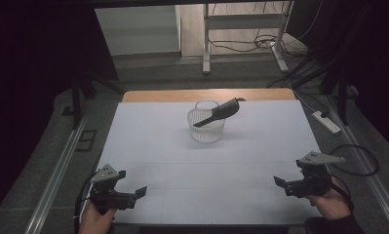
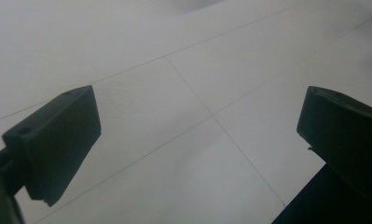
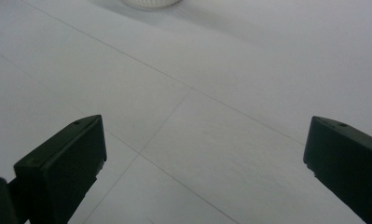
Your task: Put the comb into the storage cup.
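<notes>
A small white slotted basket (image 1: 206,126) stands at the middle back of the white table (image 1: 182,161). A black brush-like tool (image 1: 220,111) leans in it, handle end sticking out over the rim to the upper right. My left gripper (image 1: 139,193) rests near the front left corner, held by a hand, jaws wide apart over bare table (image 2: 197,135). My right gripper (image 1: 280,183) sits near the front right corner, also open with nothing between its jaws (image 3: 202,154). The basket's base (image 3: 148,3) peeks in at the top of the right gripper view.
A wooden strip (image 1: 206,95) edges the table's far side. Metal rails (image 1: 55,175) run along both sides of the table. A power strip (image 1: 327,122) and cables lie on the floor at the right, with a desk frame (image 1: 243,34) behind.
</notes>
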Available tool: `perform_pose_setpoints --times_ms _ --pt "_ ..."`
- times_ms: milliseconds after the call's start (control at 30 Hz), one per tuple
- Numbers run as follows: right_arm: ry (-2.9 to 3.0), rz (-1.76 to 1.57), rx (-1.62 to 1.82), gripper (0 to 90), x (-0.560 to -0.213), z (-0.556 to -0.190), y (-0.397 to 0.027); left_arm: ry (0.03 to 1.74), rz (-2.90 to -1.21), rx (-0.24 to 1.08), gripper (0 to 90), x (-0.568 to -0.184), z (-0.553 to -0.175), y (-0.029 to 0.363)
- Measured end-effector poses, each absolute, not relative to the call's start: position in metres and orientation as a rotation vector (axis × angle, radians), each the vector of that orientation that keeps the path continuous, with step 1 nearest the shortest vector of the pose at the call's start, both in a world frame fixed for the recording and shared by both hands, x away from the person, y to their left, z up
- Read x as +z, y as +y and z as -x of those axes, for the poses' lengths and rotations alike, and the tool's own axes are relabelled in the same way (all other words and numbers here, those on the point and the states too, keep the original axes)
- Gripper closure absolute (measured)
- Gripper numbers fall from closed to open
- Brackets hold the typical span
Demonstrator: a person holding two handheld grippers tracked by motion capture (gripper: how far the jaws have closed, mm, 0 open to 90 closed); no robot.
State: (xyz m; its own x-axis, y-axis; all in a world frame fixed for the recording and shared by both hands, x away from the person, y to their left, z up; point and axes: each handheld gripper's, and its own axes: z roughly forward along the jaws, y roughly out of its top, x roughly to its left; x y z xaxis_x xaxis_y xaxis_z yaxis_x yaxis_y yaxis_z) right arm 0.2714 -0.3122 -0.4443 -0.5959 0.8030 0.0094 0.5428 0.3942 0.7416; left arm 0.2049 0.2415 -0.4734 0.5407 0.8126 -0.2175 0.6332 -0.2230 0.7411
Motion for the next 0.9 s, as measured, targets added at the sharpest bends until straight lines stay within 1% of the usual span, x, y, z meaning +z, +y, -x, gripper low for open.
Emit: perform_pose_setpoints --times_ms 900 --pt "2.24 -1.278 0.913 0.0 -0.447 -0.25 -0.334 1.178 -1.937 0.269 0.0 -0.473 -0.205 0.243"
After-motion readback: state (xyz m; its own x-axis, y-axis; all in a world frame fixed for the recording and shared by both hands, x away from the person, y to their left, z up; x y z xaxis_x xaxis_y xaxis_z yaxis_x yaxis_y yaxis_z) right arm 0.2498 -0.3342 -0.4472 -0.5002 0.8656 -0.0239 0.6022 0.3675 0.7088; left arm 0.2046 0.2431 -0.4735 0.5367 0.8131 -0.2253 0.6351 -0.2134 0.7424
